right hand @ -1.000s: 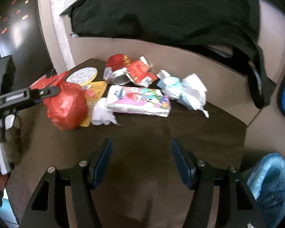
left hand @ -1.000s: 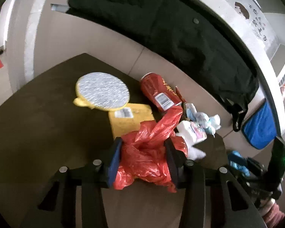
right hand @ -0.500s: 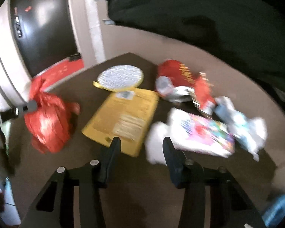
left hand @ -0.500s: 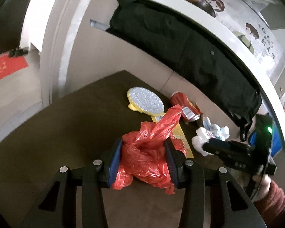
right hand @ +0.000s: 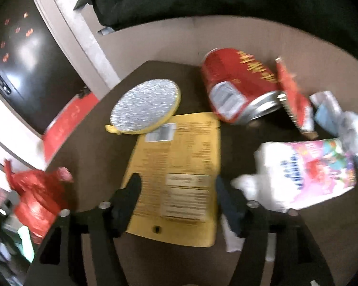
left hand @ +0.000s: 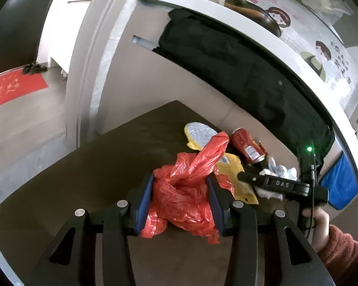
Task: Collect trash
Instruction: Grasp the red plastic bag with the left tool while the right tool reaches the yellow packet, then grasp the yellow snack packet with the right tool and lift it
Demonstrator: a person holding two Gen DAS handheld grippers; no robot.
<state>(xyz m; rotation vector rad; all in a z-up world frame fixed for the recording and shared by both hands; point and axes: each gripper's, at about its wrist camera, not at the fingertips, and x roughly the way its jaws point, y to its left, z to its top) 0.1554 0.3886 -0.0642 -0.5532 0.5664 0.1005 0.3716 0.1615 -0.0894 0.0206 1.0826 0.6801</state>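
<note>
The yellow pouch (right hand: 179, 174) is lying flat on the dark brown table (left hand: 95, 166), and it is the piece of trash being lined up now. Its near end is sitting between the fingers of the right gripper (right hand: 176, 190), whose jaws are opening wide above it without pressing on it yet. Just beyond the pouch, a silver round lid (right hand: 145, 106) is overlapping its far corner, and a crushed red can (right hand: 238, 88) is lying on its side by the other far corner. Beside the pouch, toward the person's right, a colourful carton (right hand: 317, 169) and crumpled white tissue (right hand: 250, 183) are waiting. On the pouch's other side, the left gripper (left hand: 181, 197) is clamping the bunched red plastic bag (left hand: 186, 190) at a middling width, holding it above the table. The step in hand looks like a reach for the pouch; next, the right gripper likely needs to tip down, catch the pouch's thin edge, close, and carry it to the bag.
</note>
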